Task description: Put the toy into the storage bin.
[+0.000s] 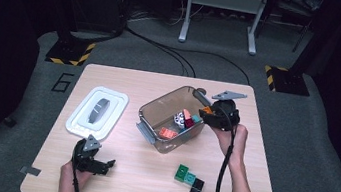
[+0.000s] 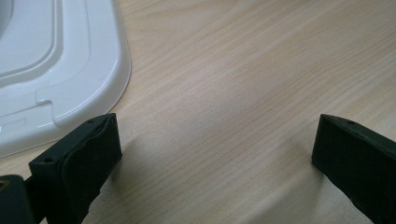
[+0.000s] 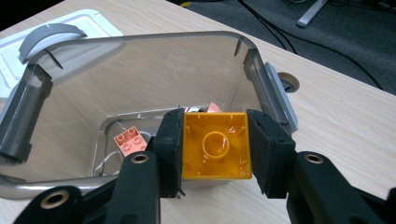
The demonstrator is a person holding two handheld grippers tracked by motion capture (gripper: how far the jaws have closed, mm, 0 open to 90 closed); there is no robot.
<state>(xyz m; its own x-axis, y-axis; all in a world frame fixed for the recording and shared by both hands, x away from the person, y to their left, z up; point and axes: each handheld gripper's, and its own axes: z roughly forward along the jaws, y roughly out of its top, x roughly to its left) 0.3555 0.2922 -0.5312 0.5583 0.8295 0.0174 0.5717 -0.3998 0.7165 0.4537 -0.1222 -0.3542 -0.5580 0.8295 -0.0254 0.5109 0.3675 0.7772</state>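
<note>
So the clear bin (image 1: pixel 171 121) sits mid-table (image 1: pixel 146 183) with a handful of bricks in it: a salmon one (image 3: pixel 130 140), a red one (image 1: pixel 168 133) and a few more I can't count. The right tongs (image 3: pixel 215 144) are clamped on one orange brick (image 3: pixel 215 145), hollow side facing the camera, right over the bin's rim at its 3 o'clock. The left tongs (image 2: pixel 215 154) are spread apart over bare wood, one white lid (image 2: pixel 51 70) at their 10 o'clock. Three loose bricks (image 1: pixel 190 179) lie at the bin's 5 o'clock.
</note>
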